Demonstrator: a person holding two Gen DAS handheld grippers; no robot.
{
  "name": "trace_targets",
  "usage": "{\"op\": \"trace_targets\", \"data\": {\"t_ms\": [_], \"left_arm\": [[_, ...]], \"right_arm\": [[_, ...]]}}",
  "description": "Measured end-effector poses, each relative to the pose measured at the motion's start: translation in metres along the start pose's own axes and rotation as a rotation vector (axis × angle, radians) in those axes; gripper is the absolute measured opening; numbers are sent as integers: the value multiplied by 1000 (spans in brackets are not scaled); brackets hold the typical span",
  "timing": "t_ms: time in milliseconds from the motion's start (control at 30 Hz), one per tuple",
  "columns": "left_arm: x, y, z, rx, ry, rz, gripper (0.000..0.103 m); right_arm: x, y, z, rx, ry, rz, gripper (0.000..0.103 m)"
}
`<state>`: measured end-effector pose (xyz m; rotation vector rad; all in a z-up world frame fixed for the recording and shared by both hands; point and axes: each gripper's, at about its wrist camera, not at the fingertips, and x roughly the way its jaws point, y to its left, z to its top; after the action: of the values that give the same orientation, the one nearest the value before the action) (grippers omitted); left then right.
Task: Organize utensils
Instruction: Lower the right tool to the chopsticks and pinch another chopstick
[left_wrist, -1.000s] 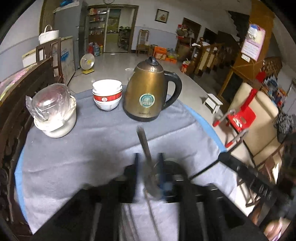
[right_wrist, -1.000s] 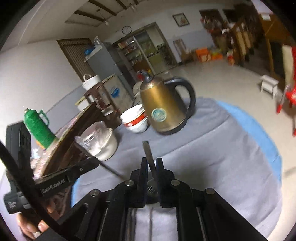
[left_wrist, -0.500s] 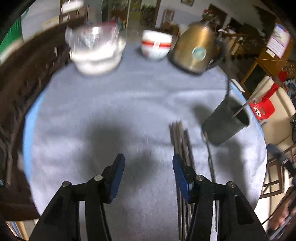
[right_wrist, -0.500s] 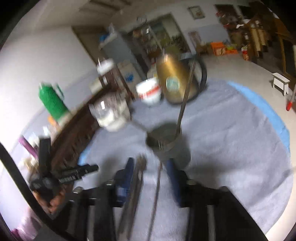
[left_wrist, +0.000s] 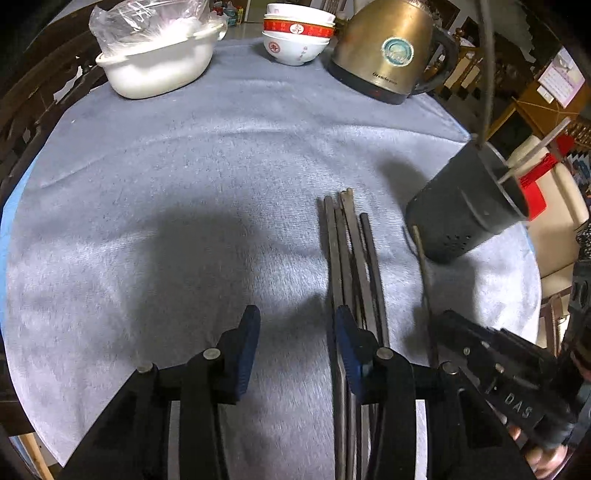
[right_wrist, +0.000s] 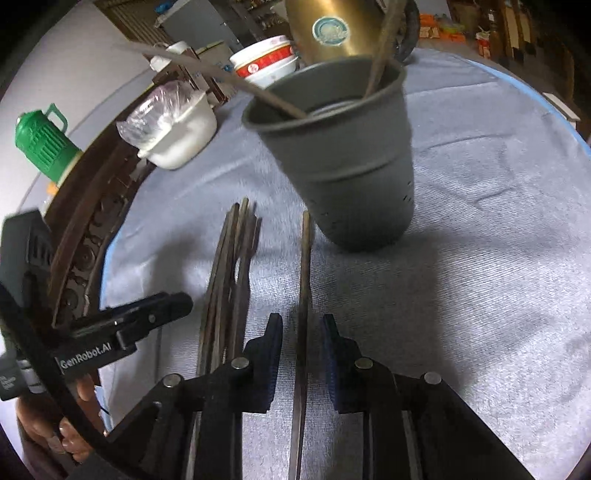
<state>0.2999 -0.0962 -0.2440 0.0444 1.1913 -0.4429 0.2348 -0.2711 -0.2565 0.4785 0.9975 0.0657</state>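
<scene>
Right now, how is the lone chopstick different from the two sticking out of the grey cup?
The lone chopstick lies flat on the cloth; the two in the grey cup stand leaning on its rim.
The lone one sits between the open right claw's fingers; the cup's pair has no claw near.
All three are thin, dark sticks.

Grey-clothed table (left_wrist: 229, 155) bears chopsticks (left_wrist: 351, 251), holder (left_wrist: 461, 214), kettle (left_wrist: 384, 51), bowls (left_wrist: 295, 37).

Near ends of the chopstick bundle (left_wrist: 351, 258) and the single chopstick (right_wrist: 303, 295) hidden beneath tool bodies.
</scene>
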Motion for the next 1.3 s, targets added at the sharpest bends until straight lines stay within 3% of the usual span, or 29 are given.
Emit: {"op": "trace_targets", "data": {"t_ms": [167, 233, 300, 333, 600, 767, 1100, 1300], "left_arm": [[6, 1, 4, -18, -14, -16, 39], [5, 2, 5, -16, -22, -30, 27], [9, 4, 4, 4, 1, 11, 10], [7, 4, 3, 15, -17, 21, 8], [-9, 22, -8, 32, 5, -14, 8], [-20, 26, 4, -2, -27, -20, 12], [9, 14, 37, -47, 14, -80, 12], [20, 12, 42, -42, 6, -70, 12]], "right_arm": [[3, -3, 0, 13, 4, -9, 13], [1, -7, 0, 23, 4, -3, 10], [-1, -12, -1, 31, 8, 3, 8], [-2, -13, -1, 31, 12, 8, 8], [-6, -13, -8, 30, 61, -2, 8], [-6, -10, -3, 36, 57, -13, 12], [7, -2, 17, 21, 16, -80, 12], [8, 1, 20, -26, 31, -109, 8]]}}
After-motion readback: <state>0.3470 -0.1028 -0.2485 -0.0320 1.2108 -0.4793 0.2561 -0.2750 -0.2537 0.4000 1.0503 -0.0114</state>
